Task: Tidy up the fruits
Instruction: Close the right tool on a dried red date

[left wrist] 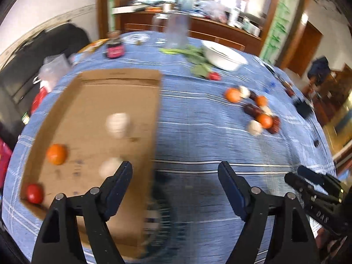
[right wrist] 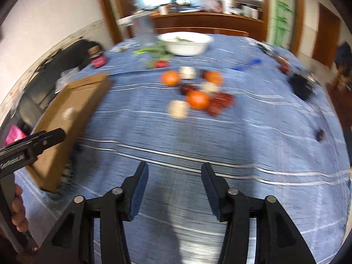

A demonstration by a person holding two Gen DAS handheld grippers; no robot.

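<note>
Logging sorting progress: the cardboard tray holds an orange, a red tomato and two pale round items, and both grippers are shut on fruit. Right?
Not quite. The left gripper and right gripper are open and empty, as each wrist view shows. The cardboard tray contents are as you say.

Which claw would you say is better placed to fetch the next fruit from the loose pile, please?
Right, probably. The right claw is open and points at the fruit pile; the left claw, also open, sits beside the cardboard tray, with the pile off to its right.
</note>
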